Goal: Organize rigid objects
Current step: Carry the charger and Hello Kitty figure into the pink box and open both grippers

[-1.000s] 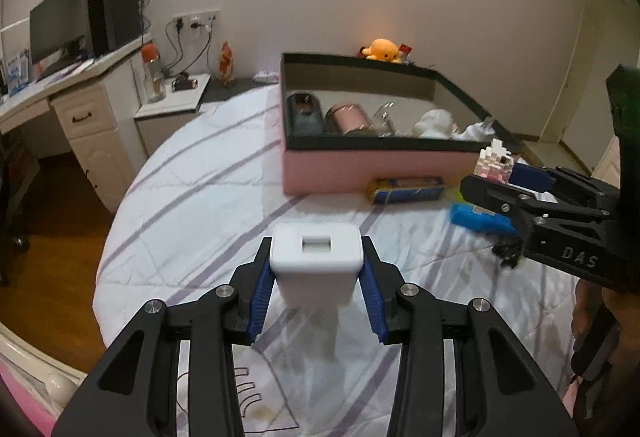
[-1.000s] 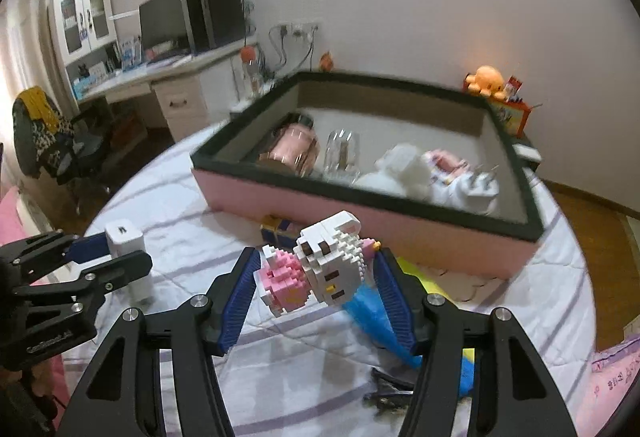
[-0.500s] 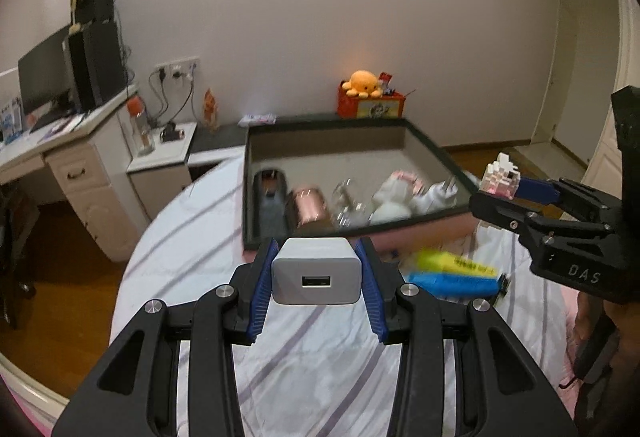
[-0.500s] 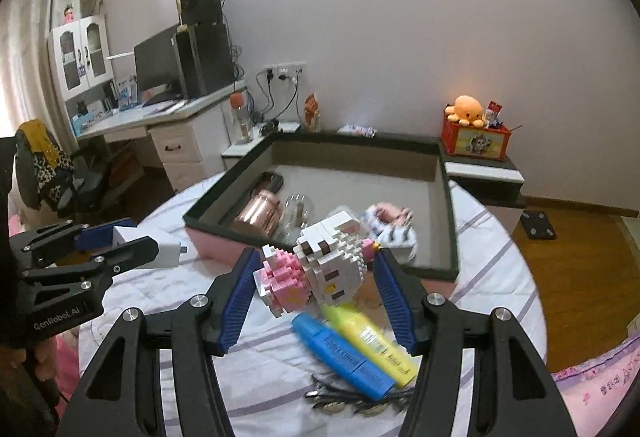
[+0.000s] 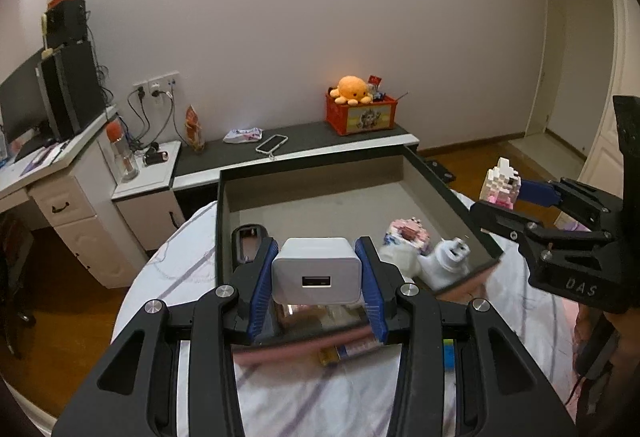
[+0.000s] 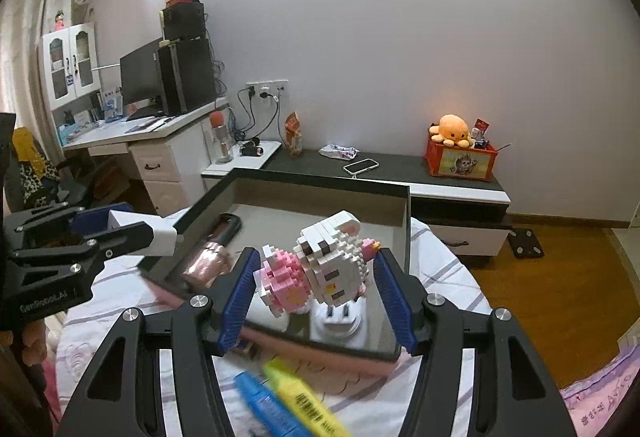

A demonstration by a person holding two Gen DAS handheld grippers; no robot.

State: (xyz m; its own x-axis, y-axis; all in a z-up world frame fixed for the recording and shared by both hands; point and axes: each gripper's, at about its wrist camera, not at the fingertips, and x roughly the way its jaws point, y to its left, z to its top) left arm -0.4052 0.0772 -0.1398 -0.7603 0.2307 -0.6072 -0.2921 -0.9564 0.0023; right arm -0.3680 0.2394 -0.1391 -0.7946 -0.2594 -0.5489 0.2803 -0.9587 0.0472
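My left gripper (image 5: 316, 277) is shut on a white USB charger (image 5: 316, 271) and holds it above the near edge of the pink box (image 5: 320, 347) with dark rim. My right gripper (image 6: 316, 285) is shut on a pink and white block figure (image 6: 320, 269), above the box's near right part (image 6: 404, 221). Inside the box lie a copper cup (image 6: 206, 261), a dark case (image 5: 250, 243), a white plug (image 5: 448, 263) and another block toy (image 5: 406, 233). The right gripper also shows in the left wrist view (image 5: 502, 193), the left gripper in the right wrist view (image 6: 140, 233).
A blue marker (image 6: 264, 405) and a yellow marker (image 6: 308, 401) lie on the striped bedsheet (image 6: 440, 269) in front of the box. A desk (image 5: 48, 181) stands to the left. A low cabinet with an orange crate (image 5: 366, 115) and a phone (image 5: 272, 143) stands behind.
Both grippers have risen and moved forward over the box with their objects still held. The markers are now below and behind the fingers.
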